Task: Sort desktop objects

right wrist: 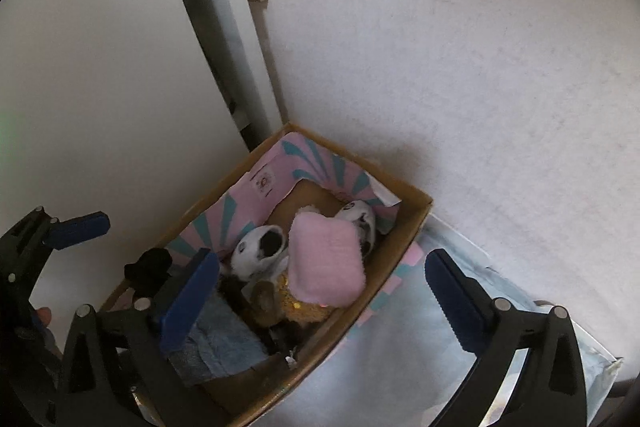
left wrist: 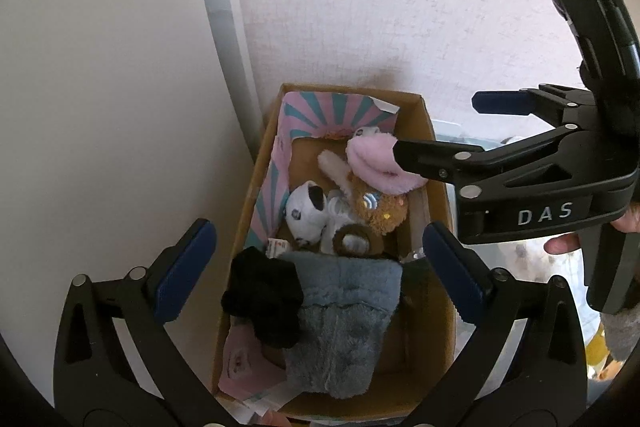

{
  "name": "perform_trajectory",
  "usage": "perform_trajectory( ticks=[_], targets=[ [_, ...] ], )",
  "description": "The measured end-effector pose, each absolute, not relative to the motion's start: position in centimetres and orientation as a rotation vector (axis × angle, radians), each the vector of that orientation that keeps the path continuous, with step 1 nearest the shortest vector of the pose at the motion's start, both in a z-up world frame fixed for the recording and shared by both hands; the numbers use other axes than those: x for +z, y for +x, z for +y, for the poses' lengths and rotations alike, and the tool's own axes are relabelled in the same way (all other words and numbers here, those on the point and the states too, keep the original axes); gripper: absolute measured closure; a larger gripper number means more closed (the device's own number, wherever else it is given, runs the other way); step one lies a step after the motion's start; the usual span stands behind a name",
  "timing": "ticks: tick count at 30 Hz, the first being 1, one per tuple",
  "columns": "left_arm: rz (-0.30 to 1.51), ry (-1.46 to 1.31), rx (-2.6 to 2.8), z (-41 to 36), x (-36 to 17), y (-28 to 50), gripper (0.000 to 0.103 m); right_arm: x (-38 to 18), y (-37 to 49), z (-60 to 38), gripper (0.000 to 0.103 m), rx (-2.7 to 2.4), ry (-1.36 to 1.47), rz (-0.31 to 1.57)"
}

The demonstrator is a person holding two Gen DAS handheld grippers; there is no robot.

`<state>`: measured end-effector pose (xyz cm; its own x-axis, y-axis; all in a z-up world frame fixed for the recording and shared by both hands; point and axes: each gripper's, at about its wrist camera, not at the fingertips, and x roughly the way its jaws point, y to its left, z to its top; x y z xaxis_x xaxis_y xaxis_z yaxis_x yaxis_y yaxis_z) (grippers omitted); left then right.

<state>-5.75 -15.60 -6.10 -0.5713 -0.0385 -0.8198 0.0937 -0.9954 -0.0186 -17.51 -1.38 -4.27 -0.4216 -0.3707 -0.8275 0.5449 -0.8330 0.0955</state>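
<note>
An open cardboard box (left wrist: 246,227) (right wrist: 400,251) with a pink-and-teal inner lining stands in a corner. Inside lie a black-and-white plush (left wrist: 306,215) (right wrist: 260,251), a brown plush (left wrist: 376,207), a black cloth (left wrist: 264,299) (right wrist: 148,267) and a blue-grey fluffy cloth (left wrist: 344,315) (right wrist: 216,339). A pink fluffy piece (left wrist: 372,163) (right wrist: 326,259) rests on top of the plush toys. My left gripper (left wrist: 320,267) hovers open over the near half of the box, holding nothing. My right gripper (right wrist: 320,283) (left wrist: 452,131) is open too, its lower fingertip just beside the pink piece.
A white panel runs along the box's left side and a pale textured wall rises behind it. A translucent bluish container (right wrist: 400,347) sits against the box's right side. A person's fingers (left wrist: 560,245) hold the right gripper's handle. Pink paper (left wrist: 240,359) lies in the box's near corner.
</note>
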Motion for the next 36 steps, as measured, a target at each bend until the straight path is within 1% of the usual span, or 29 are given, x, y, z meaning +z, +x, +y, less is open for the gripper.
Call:
perform_trajectory(
  ticks=[3, 4, 6, 9, 14, 19, 22, 27, 36],
  targets=[
    [0.084, 1.420, -2.731, -15.3, -5.6, -5.5, 0.000, -3.8, -17.3, -0.7, 0.001, -2.268, 1.236, 0.235],
    [0.078, 1.420, -2.734, -15.1, -5.5, -5.6, 0.000, -3.1, -16.8, -1.9, 0.001, -2.276, 1.231, 0.233],
    [0.071, 1.419, -2.746, -14.8, -4.5, -5.2, 0.000, -3.5, -15.7, -3.4, 0.001, -2.294, 1.223, 0.229],
    [0.054, 1.407, -2.772, -14.1, -3.7, -5.3, 0.000, -2.3, -15.2, -2.4, 0.001, -2.340, 1.214, 0.215],
    [0.019, 1.383, -2.826, -12.5, -1.8, -5.8, 0.000, -0.9, -13.9, 1.3, 0.001, -2.459, 1.260, 0.115],
    [0.093, 1.365, -2.894, -10.9, -0.2, -6.4, 0.000, 0.6, -12.2, 5.5, 0.001, -2.612, 1.322, 0.048],
    [0.093, 1.352, -2.921, -9.8, 0.5, -6.5, 0.000, 0.8, -10.9, 7.5, 0.001, -2.704, 1.358, 0.028],
    [0.038, 1.354, -2.964, -7.2, 0.9, -6.4, 0.000, 1.0, -8.2, 11.4, 0.001, -2.820, 1.418, -0.049],
    [0.035, 1.411, -3.010, -4.6, 0.2, -5.6, 0.000, 0.0, -4.3, 14.5, 0.001, -2.915, 1.468, -0.137]
  ],
)
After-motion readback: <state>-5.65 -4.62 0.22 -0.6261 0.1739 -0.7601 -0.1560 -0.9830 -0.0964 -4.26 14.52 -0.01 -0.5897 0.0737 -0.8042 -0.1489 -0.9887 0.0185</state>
